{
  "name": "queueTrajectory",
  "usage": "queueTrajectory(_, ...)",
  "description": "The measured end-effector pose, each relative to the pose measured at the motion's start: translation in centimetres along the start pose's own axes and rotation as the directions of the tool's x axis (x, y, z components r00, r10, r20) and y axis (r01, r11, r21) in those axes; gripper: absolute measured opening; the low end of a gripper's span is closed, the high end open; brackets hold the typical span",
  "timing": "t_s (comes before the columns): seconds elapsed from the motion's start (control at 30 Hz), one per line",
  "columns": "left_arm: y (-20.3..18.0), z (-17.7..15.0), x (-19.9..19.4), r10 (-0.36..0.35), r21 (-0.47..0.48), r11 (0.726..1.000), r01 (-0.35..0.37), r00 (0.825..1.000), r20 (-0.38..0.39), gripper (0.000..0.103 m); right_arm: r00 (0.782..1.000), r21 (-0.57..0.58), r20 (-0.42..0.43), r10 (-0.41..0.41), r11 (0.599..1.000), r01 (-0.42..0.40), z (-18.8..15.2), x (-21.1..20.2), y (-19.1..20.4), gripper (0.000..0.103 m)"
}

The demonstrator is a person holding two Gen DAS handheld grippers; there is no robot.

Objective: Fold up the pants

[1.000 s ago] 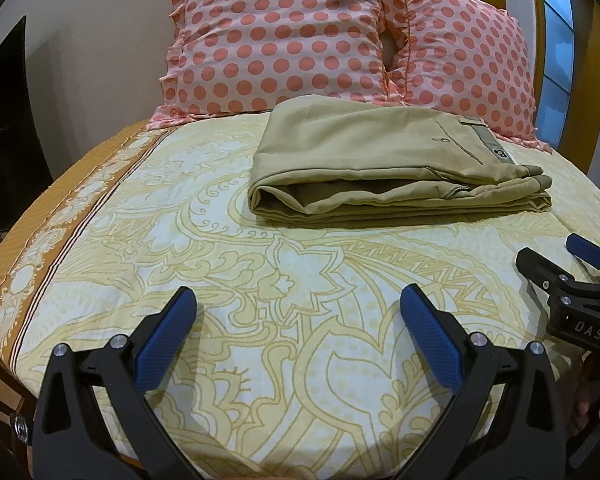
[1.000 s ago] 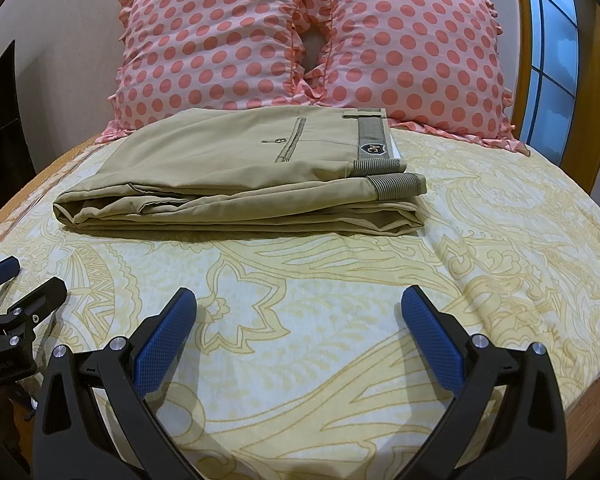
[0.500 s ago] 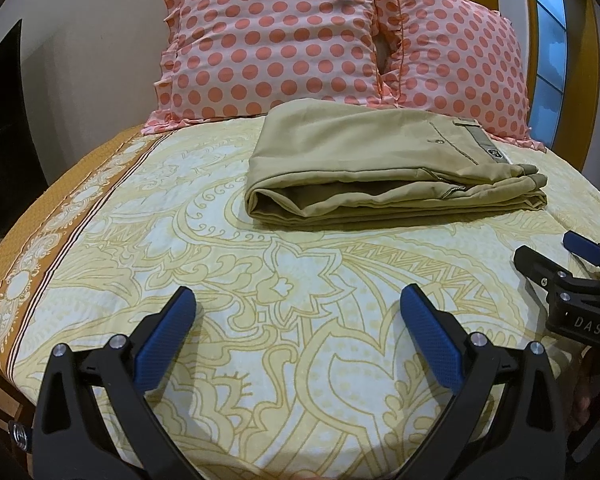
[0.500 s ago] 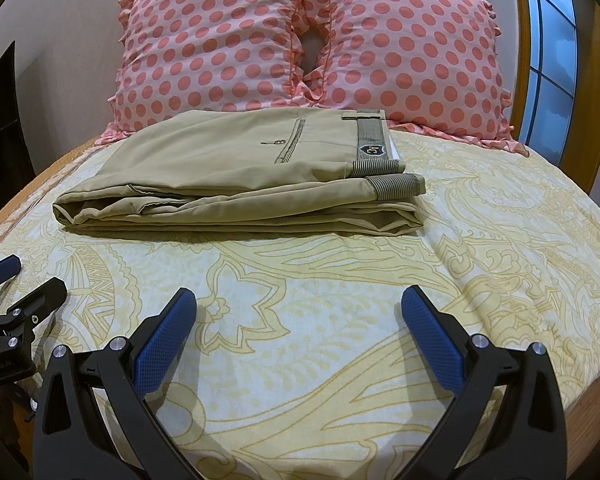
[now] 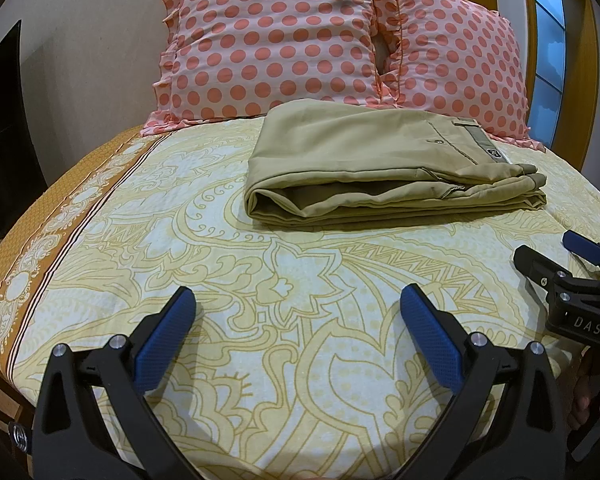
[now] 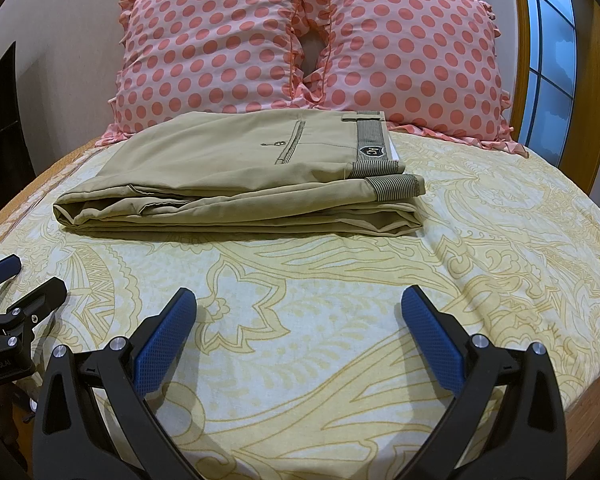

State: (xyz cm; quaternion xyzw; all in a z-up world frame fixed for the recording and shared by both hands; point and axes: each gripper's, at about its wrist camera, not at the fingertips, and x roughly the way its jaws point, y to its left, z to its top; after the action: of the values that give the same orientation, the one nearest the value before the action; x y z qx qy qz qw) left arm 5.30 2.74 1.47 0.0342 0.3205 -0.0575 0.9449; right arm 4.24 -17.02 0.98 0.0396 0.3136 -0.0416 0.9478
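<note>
Khaki pants [image 5: 372, 168] lie folded in a flat stack on the bed, in front of the pillows; they also show in the right wrist view [image 6: 240, 184], waistband at the right end. My left gripper [image 5: 296, 320] is open and empty, low over the sheet, well short of the pants. My right gripper [image 6: 298, 320] is open and empty too, likewise back from the pants. Each gripper shows in the other's view: the right one at the right edge [image 5: 556, 260], the left one at the left edge [image 6: 20, 284].
Two pink polka-dot pillows [image 6: 308, 44] stand against the wall behind the pants. The yellow patterned bedsheet [image 6: 340, 280] covers the bed. A window [image 6: 548, 52] with a wooden frame is at the right. A dark object [image 5: 0, 128] stands left of the bed.
Both grippers have pulled back slightly and risen a little; the pants lie unmoved. Both stay open and empty.
</note>
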Motion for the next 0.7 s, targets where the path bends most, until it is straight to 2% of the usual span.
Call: queueTrajectory(0.7, -0.10, -0.07, 0.00, 0.002, -0.001, 1.000, -0.002, 1.000, 0.001, 0.101, 1.000, 0.001, 0.002, -0.002, 1.000, 0.002, -0.05, 0.05, 0.08, 0.102)
